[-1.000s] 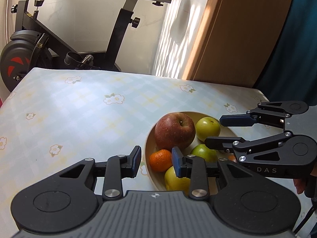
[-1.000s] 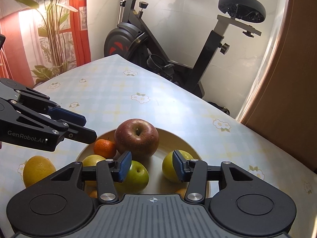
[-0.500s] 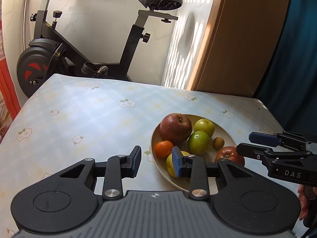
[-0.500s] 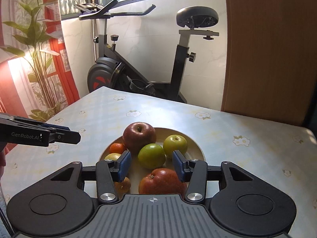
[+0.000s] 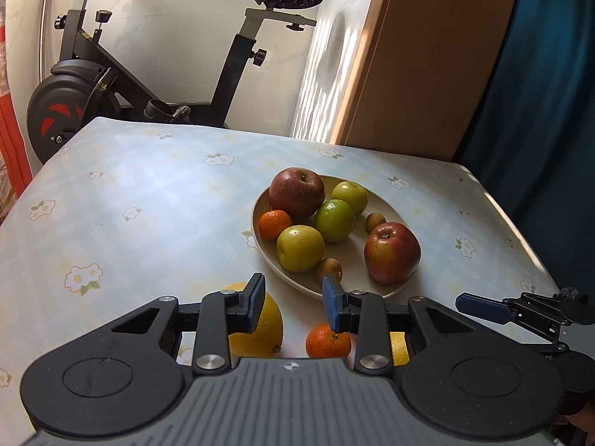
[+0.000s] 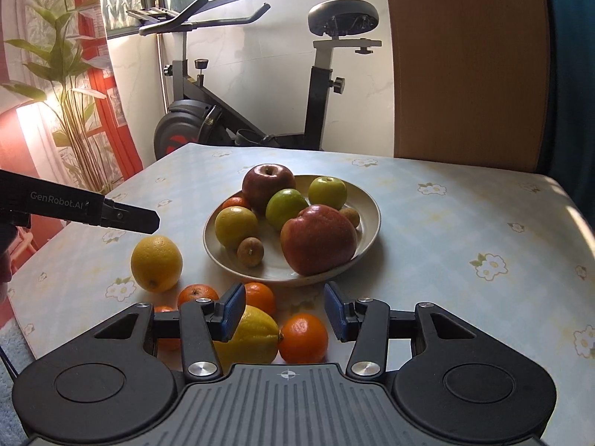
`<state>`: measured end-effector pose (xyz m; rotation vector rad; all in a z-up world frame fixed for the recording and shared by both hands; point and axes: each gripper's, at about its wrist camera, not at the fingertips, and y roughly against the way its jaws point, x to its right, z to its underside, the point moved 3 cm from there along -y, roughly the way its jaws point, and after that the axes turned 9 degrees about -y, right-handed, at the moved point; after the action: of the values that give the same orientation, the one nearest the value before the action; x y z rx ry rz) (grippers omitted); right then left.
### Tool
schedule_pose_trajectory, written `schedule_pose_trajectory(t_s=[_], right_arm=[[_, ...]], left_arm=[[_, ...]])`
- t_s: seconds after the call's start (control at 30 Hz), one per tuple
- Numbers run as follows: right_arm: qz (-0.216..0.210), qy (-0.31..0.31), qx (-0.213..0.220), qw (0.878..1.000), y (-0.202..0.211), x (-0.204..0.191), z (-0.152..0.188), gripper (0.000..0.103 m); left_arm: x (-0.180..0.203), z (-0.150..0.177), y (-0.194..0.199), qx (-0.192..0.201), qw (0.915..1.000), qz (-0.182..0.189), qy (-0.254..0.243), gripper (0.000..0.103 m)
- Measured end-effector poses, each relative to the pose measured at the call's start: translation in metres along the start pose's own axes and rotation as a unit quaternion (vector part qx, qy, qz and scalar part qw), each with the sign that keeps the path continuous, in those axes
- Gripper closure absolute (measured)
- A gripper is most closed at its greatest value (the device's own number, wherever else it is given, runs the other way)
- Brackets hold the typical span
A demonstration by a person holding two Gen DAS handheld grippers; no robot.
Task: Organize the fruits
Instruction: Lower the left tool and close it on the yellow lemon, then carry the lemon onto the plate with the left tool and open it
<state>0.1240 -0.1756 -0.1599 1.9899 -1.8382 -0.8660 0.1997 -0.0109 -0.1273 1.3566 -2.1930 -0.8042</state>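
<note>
Fruit plate at frame centre, loose citrus in the lower frame, both claws spread and empty.

The cream plate (image 6: 372,215) sits at the centre of the right wrist view on the floral tablecloth (image 6: 465,223). It holds two red apples, one at the back (image 6: 268,185) and one at the front (image 6: 318,239), three green-yellow fruits (image 6: 286,204) and small brown fruits (image 6: 250,252). Below and left of the plate, loose on the cloth, lie a yellow citrus (image 6: 156,264), a lemon (image 6: 253,334) and several oranges (image 6: 303,338). The right gripper (image 6: 284,310) fills the lower frame, jaws spread with nothing between them, above the lemon and oranges. The left gripper (image 5: 293,303), lower centre of its own view, is likewise spread and empty. An exercise bike (image 6: 260,111) stands behind the table.
</note>
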Motion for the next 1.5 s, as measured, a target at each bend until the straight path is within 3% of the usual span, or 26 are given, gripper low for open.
schedule_pose_trajectory(t_s=[0.4,0.67,0.97,1.5], right_arm=[[-0.003,0.015,-0.017,1.0,0.017,-0.005,0.034,0.059],[-0.015,0.017,-0.037,0.999,0.008,-0.005,0.043,0.059],[-0.032,0.024,-0.057,0.998,-0.004,-0.011,0.05,0.059],[-0.049,-0.004,-0.051,0.997,-0.015,-0.011,0.045,0.049]], left_arm=[[0.027,0.019,0.003,-0.012,0.9989,0.044,-0.012,0.067],[0.047,0.018,-0.021,-0.041,0.9941,0.094,-0.034,0.067],[0.048,0.028,-0.038,-0.074,0.984,0.162,-0.001,0.068],[0.052,0.031,-0.037,-0.072,0.9844,0.16,-0.018,0.064]])
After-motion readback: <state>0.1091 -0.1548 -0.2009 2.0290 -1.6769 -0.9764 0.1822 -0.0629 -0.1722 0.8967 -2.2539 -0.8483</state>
